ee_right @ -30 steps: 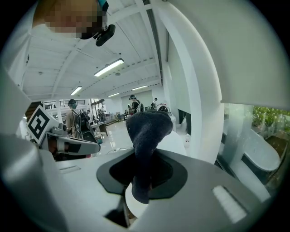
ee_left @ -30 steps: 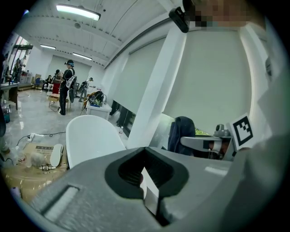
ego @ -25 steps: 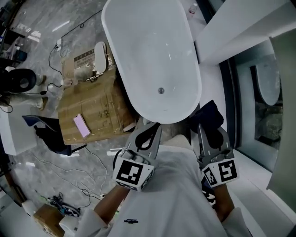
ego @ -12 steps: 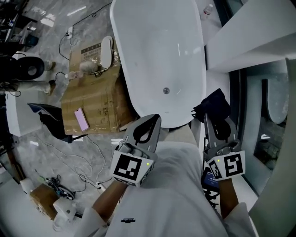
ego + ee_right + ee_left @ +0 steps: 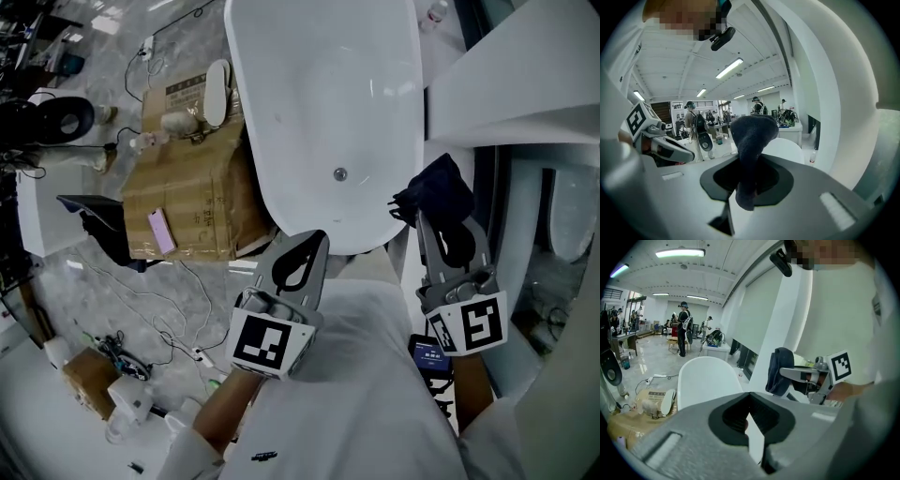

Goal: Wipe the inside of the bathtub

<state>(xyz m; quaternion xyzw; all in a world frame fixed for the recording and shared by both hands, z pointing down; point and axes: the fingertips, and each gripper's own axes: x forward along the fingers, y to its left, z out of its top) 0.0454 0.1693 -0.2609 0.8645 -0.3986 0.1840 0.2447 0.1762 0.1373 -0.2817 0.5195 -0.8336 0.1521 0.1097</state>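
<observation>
A white oval bathtub [image 5: 323,84] fills the top centre of the head view, its drain [image 5: 340,173] near the close end. My right gripper [image 5: 441,223] is shut on a dark blue cloth [image 5: 433,192], held just off the tub's near right rim. In the right gripper view the cloth [image 5: 751,140] bunches up out of the shut jaws. My left gripper [image 5: 305,251] hangs at the tub's near end, shut with nothing in it. The left gripper view shows the tub [image 5: 708,380] beyond the jaws, and the right gripper [image 5: 787,373] with the cloth [image 5: 780,369].
Left of the tub lies flattened cardboard [image 5: 187,192] with a pink phone [image 5: 160,231] and a white oval part [image 5: 217,92] on it. Cables [image 5: 164,309] trail over the marble floor. A white ledge [image 5: 511,103] and wall run along the tub's right side. People stand far off [image 5: 683,331].
The head view has shifted, so the tub sits a little further right and up. My right gripper with the cloth has risen toward the tub's near right rim. The left gripper has barely moved.
</observation>
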